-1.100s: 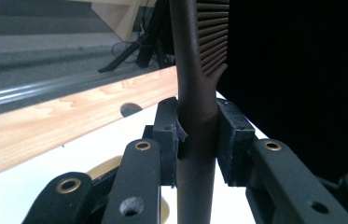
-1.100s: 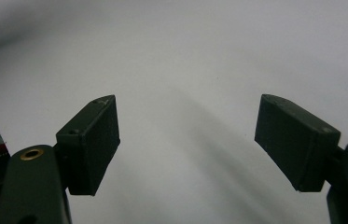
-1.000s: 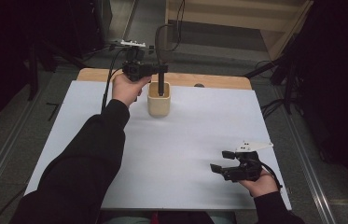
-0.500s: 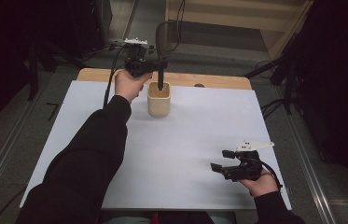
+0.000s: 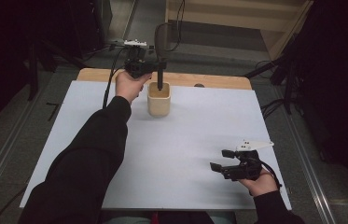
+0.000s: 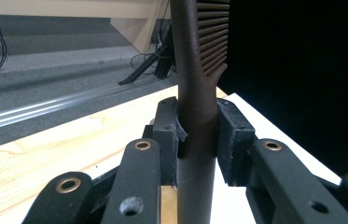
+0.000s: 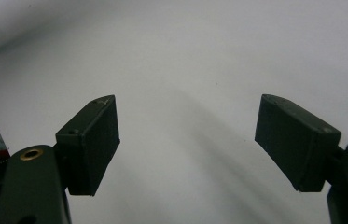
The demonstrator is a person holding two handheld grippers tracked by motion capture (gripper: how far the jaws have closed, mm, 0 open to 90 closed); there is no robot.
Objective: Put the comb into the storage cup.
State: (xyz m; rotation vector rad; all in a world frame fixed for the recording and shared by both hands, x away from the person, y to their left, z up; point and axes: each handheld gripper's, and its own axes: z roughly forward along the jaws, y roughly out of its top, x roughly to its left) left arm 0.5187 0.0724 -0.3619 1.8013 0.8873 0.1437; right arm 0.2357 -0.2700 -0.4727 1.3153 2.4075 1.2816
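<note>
Near the bench's (image 5: 199, 140) far edge, the left gripper (image 5: 155, 70) clamps its fingers (image 6: 234, 140) on the stiff, light comb's (image 6: 195, 93) smooth handle, upright over the cup (image 5: 158, 100), a sensible hold below the fragile teeth, while the right gripper (image 5: 225, 161) rests wide open near the front right corner.

Matt brown plastic comb (image 6: 195, 93); wooden cup (image 5: 158, 100)

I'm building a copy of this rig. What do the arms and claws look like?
Both arms wear black long sleeves. The left claw and right claw are black, with blocky pads on linkage arms with brass-coloured rivets. A black cable trails from each, and the right carries a pale three-cornered plate.
</note>
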